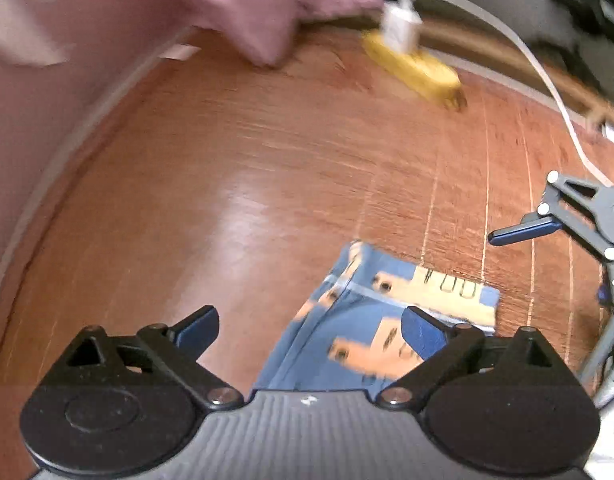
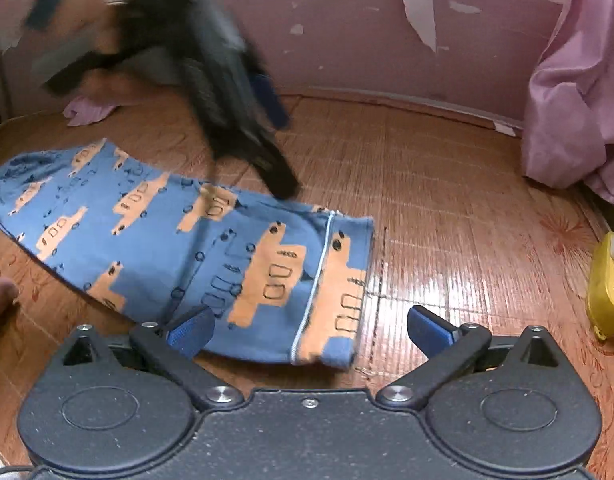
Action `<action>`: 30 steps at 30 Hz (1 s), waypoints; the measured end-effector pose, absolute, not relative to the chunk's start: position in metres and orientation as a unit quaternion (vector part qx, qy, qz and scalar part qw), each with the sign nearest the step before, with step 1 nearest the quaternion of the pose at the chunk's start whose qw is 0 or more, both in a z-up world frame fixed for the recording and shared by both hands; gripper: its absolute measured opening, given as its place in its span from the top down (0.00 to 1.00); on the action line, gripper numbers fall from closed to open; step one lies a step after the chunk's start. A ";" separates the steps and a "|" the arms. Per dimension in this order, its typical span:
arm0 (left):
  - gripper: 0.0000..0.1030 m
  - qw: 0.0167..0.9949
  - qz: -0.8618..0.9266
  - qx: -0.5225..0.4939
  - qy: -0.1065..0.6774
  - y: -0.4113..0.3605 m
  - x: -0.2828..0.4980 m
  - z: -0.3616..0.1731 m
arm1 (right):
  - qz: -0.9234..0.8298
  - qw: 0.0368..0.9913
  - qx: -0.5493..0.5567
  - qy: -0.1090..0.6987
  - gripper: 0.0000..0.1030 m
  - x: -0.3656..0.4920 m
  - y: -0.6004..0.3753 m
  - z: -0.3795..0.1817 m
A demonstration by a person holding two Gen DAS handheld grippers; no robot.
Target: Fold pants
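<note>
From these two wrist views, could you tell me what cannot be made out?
- Pants: waist end cut off by the right wrist view's left edge; near hem hidden behind the right gripper.
- Left gripper: motion-blurred in the right wrist view.
- Yellow power strip: blurred in the left wrist view, details unreadable.

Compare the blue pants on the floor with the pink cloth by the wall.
The pants are blue with an orange vehicle print; the pink cloth is plain. The pants lie flat on the wooden floor; the pink cloth hangs bunched in folds beside the wall. Neither is held by a hand-held gripper.
</note>
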State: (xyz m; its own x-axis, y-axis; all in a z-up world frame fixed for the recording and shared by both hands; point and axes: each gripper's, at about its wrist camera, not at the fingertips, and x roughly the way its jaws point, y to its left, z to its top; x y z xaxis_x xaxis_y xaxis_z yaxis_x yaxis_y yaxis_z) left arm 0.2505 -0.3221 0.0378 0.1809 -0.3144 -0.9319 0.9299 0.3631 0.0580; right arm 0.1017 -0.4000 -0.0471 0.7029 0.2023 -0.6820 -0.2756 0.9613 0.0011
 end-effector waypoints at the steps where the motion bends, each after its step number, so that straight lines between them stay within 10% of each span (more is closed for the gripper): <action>1: 0.03 0.677 -0.455 0.352 0.459 -0.334 0.252 0.030 | 0.135 0.919 -0.042 0.367 0.01 0.103 -0.404 -0.048; 8: 0.06 0.635 -0.491 0.339 0.491 -0.355 0.278 0.005 | 0.140 0.915 -0.001 0.379 0.01 0.104 -0.424 -0.050; 21: 0.68 0.607 -0.504 0.251 0.561 -0.354 0.313 -0.007 | 0.111 0.914 0.089 0.381 0.01 0.103 -0.454 -0.049; 30: 0.90 0.664 -0.517 0.376 0.388 -0.347 0.241 0.008 | 0.114 0.907 0.097 0.393 0.01 0.108 -0.456 -0.056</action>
State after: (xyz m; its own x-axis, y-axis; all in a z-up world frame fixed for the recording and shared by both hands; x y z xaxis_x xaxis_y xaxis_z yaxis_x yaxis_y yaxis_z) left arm 0.2415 -0.3467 0.0081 0.1645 -0.3942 -0.9042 0.9783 0.1819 0.0987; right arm 0.1080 -0.4558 -0.0559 0.6648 0.2827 -0.6915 -0.1308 0.9554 0.2648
